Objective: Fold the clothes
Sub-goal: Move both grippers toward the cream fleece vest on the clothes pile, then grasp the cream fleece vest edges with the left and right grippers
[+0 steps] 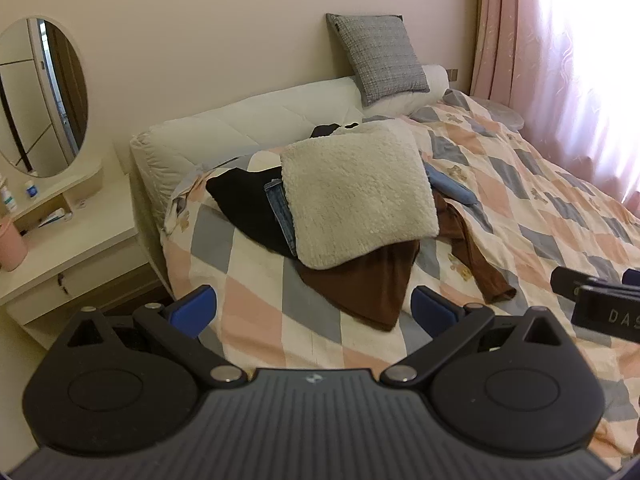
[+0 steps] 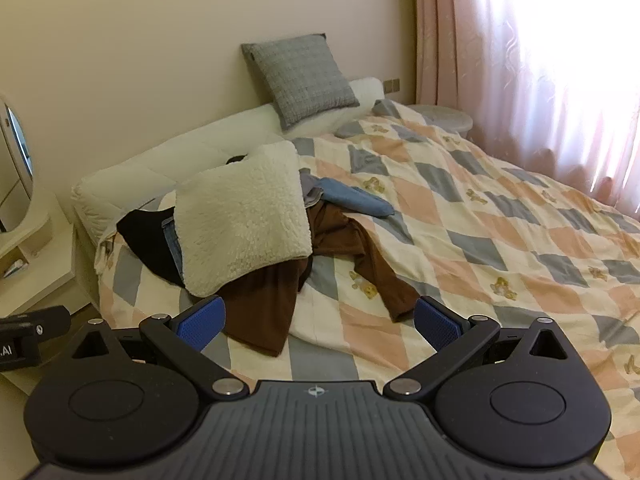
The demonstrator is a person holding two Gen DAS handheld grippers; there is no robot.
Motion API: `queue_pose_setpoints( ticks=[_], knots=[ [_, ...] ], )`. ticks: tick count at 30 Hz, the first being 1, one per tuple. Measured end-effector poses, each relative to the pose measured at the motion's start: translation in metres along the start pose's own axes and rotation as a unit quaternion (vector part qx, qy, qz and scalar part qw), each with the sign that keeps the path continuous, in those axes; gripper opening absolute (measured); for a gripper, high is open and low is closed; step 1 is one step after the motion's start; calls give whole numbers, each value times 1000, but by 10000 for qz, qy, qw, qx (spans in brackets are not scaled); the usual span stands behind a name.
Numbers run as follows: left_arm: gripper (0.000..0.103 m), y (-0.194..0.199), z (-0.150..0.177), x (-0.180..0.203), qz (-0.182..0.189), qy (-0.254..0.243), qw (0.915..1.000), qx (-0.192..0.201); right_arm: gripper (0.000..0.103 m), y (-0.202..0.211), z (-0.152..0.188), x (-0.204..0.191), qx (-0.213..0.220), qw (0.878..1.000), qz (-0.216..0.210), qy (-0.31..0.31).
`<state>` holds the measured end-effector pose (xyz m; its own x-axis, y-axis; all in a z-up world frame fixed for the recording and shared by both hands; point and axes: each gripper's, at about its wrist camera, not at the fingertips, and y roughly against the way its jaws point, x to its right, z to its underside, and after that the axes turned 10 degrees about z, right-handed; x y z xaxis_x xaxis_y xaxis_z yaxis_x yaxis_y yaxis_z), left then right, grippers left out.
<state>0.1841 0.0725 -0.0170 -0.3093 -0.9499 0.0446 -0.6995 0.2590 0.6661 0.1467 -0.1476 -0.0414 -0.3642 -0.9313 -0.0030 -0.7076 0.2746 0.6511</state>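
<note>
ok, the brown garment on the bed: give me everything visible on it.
The brown garment is a plain dark-brown soft fabric, unfolded and rumpled on the checked quilt. Its body spreads toward the near edge of the bed; one long sleeve trails off to the side, cuff lying flat. The fluffy cream cushion lies over its upper part, hiding the neckline. A blue garment lies by its far end. Neither hand-held gripper touches it.

Jeans (image 1: 280,212) mostly under fleece cushion (image 1: 356,196)

Grey woven cushion (image 1: 378,54) against cream wall; oval mirror (image 1: 42,94) over cream dresser (image 1: 76,248); pink curtains (image 1: 560,60).
</note>
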Motion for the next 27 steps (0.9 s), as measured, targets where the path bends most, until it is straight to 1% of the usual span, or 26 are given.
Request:
queue_pose_setpoints(
  ticks=[8,14,17,20,27],
  knots=[
    [102,-62,-50,-26,159,-71,9996,-214,103,-55,-34,-36,-199,9997,121,88],
    [102,-110,-78,-44,308,-81,9985,-449,103,-94,-50,-58,-373,9988,256,201],
    [102,-134,-87,-54,359,-97,9977,-573,103,-115,-56,-67,-467,9984,264,178],
    [102,-160,-93,-67,395,-49,9964,-744,103,-134,-58,-78,-417,9982,284,324],
    [102,-224,-99,-99,397,47,9920,-1200,102,-185,-51,-107,-361,9924,570,1030]
  ],
)
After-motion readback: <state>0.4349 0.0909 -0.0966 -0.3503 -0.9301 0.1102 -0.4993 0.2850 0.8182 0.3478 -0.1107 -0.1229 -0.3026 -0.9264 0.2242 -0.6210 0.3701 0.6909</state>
